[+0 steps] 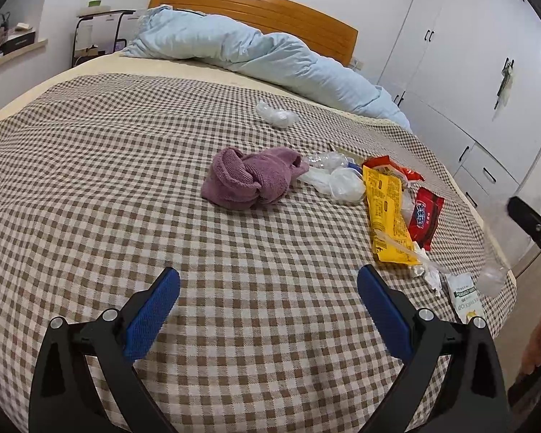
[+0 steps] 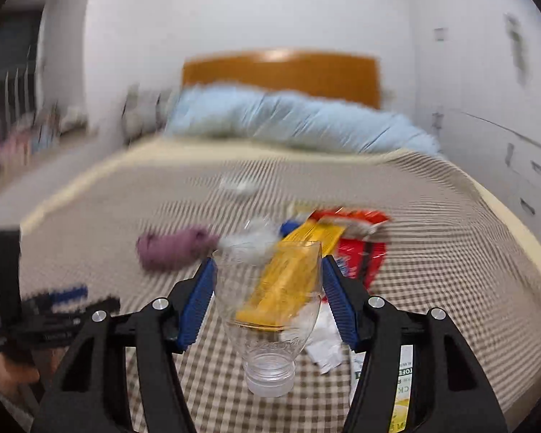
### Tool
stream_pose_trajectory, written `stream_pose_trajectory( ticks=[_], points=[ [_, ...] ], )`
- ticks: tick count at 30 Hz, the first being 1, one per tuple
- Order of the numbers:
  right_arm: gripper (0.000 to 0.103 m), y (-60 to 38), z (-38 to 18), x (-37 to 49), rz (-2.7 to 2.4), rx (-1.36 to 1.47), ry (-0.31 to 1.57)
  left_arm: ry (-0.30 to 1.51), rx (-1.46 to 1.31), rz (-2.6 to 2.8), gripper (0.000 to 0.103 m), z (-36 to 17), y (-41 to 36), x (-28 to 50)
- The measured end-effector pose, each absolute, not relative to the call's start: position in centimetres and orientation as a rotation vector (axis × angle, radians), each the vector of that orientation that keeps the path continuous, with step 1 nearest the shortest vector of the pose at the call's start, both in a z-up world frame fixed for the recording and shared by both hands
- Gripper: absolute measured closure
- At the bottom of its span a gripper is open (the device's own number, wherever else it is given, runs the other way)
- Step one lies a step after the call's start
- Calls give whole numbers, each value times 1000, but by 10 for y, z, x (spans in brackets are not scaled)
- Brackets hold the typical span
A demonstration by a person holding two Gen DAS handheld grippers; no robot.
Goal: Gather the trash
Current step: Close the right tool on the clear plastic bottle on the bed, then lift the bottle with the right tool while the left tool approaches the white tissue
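Hovering over the checked bed point(image 1: 126, 180), the left gripper point(image 1: 268, 288) has its jaws released, well apart from the wrappers point(image 1: 387, 213). Next view: the right gripper point(image 2: 267, 292) clenches a clear bottle point(image 2: 267, 310), cap toward the camera, above the bed.
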State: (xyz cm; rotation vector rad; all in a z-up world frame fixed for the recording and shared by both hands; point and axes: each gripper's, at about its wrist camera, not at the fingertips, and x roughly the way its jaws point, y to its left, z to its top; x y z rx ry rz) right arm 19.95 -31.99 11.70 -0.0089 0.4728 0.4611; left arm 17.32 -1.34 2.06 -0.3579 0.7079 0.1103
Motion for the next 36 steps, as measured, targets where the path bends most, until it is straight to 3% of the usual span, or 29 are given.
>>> stream_pose_trajectory(
  ticks=[9, 21, 36],
  points=[
    [45, -377, 73, 192, 281, 198, 301, 733, -286, 82, 8, 14, -42, 187],
    [44, -393, 92, 177, 223, 155, 195, 697, -248, 83, 8, 5, -59, 176],
    [44, -456, 102, 184, 122, 280, 199, 647, -182, 78, 8, -4, -80, 162]
  ],
)
